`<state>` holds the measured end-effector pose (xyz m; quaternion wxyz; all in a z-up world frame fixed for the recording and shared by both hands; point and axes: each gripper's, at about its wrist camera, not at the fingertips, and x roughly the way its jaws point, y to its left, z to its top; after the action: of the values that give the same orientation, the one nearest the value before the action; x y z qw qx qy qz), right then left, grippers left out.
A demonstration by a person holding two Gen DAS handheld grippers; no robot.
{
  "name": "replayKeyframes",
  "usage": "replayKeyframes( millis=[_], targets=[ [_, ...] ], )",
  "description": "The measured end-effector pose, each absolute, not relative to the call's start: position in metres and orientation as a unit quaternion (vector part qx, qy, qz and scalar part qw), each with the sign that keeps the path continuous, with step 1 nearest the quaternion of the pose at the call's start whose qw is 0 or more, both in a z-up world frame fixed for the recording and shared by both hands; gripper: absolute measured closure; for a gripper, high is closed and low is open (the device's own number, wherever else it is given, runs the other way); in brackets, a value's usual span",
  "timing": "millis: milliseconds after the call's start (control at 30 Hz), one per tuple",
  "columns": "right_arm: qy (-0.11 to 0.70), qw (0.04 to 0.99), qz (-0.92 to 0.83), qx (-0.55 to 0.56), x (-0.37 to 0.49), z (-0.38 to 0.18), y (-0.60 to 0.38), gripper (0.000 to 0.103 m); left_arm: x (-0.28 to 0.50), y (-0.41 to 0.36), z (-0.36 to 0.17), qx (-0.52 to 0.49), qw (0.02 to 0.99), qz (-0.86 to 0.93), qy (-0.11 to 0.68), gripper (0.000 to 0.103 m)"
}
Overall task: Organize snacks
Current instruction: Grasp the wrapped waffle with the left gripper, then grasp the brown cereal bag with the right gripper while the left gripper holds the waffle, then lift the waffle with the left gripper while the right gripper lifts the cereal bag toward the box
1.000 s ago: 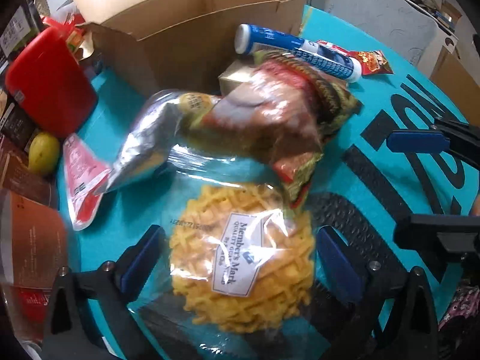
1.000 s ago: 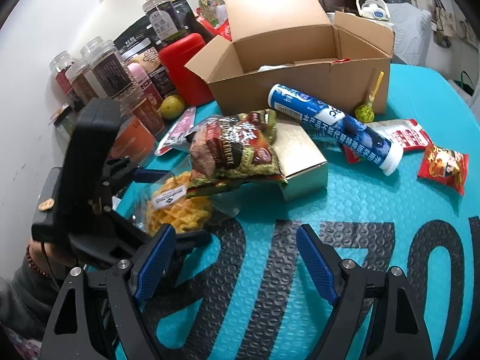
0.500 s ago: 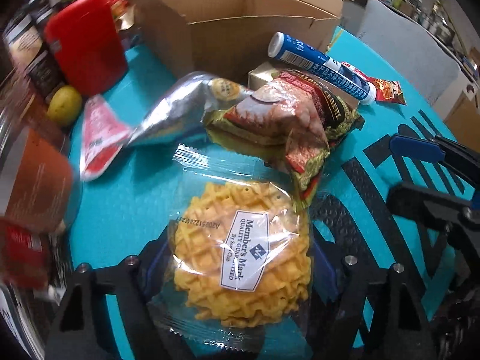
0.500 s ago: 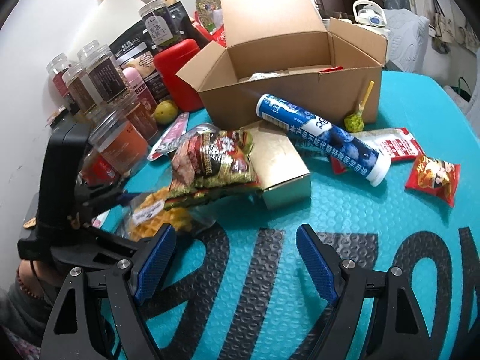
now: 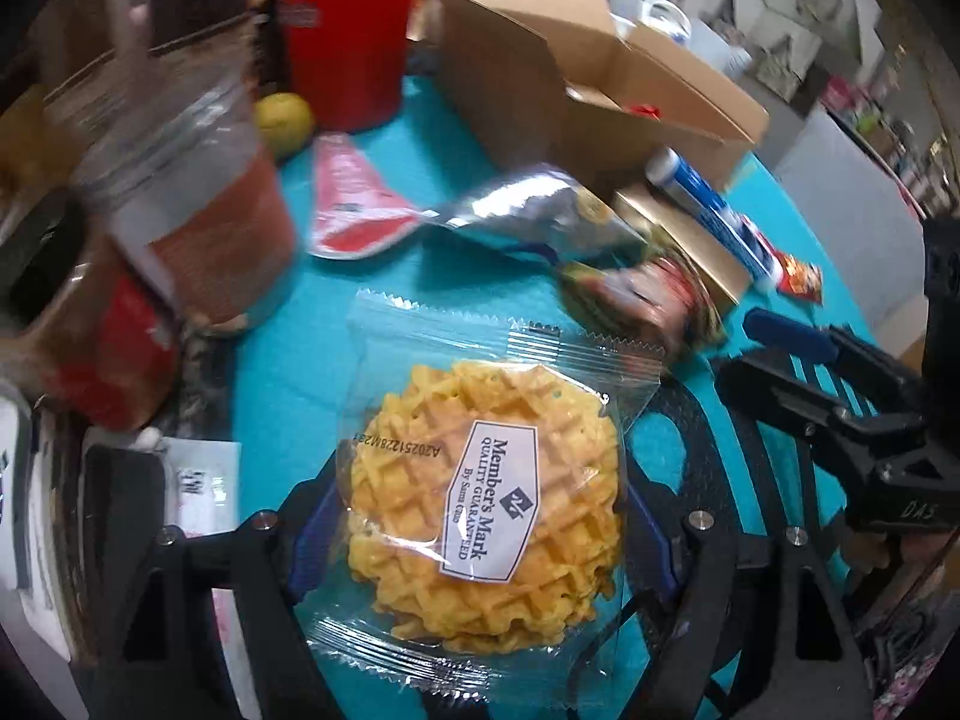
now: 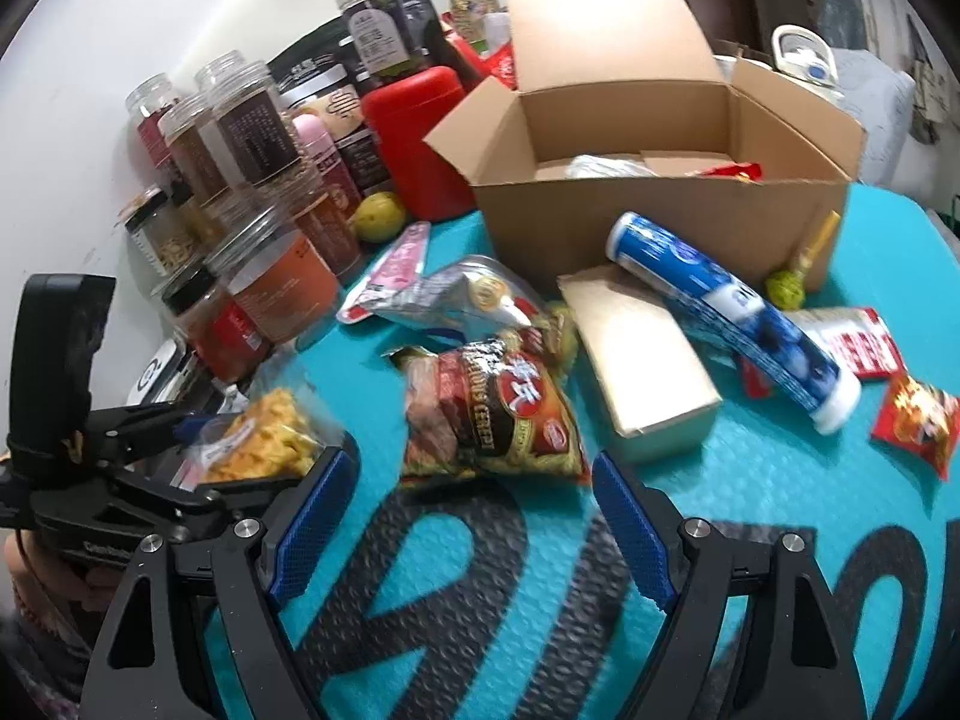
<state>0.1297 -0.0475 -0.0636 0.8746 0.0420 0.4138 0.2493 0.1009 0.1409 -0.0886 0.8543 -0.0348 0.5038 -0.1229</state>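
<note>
My left gripper (image 5: 480, 540) is shut on a clear-wrapped yellow waffle pack (image 5: 486, 516), lifted off the teal mat (image 5: 288, 372); it also shows at the left of the right wrist view (image 6: 264, 441). My right gripper (image 6: 474, 528) is open and empty, low over the mat, just in front of a dark red-and-green snack bag (image 6: 486, 414). An open cardboard box (image 6: 660, 204) stands behind, with a blue tube (image 6: 726, 312), a gold box (image 6: 642, 360) and a silver pouch (image 6: 462, 294) in front of it.
Several jars (image 6: 240, 138) and a red canister (image 6: 414, 138) line the left wall. A lemon (image 6: 378, 216), a pink sachet (image 6: 396, 264), a green lollipop (image 6: 786, 288) and small red packets (image 6: 918, 420) lie on the mat. The right gripper appears at the right of the left wrist view (image 5: 840, 396).
My left gripper closed on the waffle pack and lifted it back and left, away from the snack bag. My right gripper moved forward towards the snack bag.
</note>
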Motion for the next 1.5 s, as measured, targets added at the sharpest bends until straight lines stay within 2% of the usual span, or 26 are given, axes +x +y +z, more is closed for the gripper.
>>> replayKeyframes(
  millis=[333, 633, 933, 1000, 1100, 1500],
  targets=[
    [0.413, 0.879, 0.236, 0.009, 0.151, -0.072, -0.024, 0.019, 0.107, 0.162, -0.084, -0.057, 0.868, -0.095, 0.484, 0.023],
    [0.421, 0.878, 0.221, -0.042, 0.164, -0.087, -0.008, 0.013, 0.113, 0.169, -0.096, -0.069, 0.859, -0.091, 0.498, 0.023],
    [0.434, 0.872, 0.211, -0.079, 0.171, -0.098, 0.006, 0.013, 0.114, 0.171, -0.100, -0.075, 0.858, -0.084, 0.501, 0.023],
    [0.438, 0.871, 0.208, -0.083, 0.171, -0.098, 0.007, 0.027, 0.113, 0.171, -0.100, -0.077, 0.858, -0.082, 0.501, 0.023],
    [0.443, 0.868, 0.214, -0.069, 0.169, -0.096, 0.004, 0.034, 0.110, 0.171, -0.099, -0.080, 0.859, -0.081, 0.500, 0.023],
    [0.438, 0.867, 0.238, -0.032, 0.132, -0.081, -0.014, 0.039, 0.090, 0.154, -0.090, -0.073, 0.861, -0.102, 0.493, 0.023]
  ],
)
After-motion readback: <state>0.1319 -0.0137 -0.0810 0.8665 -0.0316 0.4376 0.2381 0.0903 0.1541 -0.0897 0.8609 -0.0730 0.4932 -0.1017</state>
